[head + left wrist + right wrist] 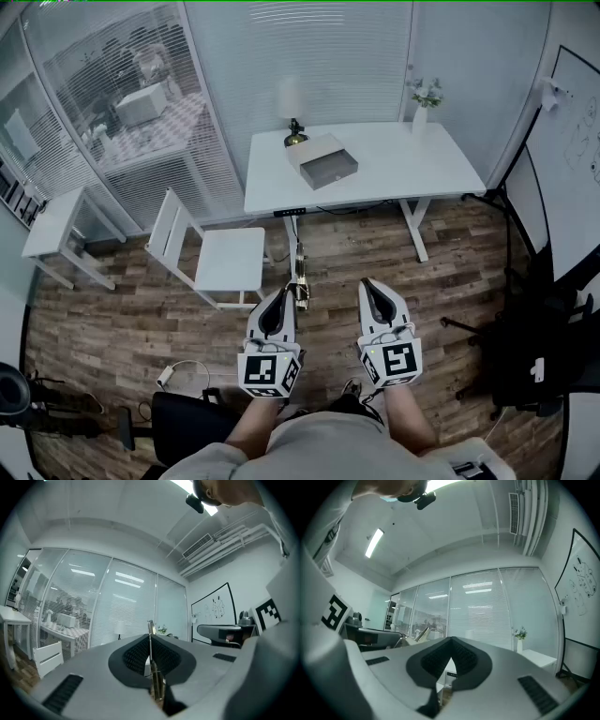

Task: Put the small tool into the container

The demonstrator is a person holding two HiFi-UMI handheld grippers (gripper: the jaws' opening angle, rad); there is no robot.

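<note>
Far from the desk [394,159], the left gripper [281,298] pinches the small tool [157,684], the right gripper [373,292] is closed and empty, and a wobble could drop the tool before it reaches the container [322,161].

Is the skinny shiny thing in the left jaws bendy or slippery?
The small tool looks like thin, straight, shiny metal, so it is probably stiff and light. Shiny could mean slippery, though the left gripper pinches it between ribbed jaws, which should help.
</note>
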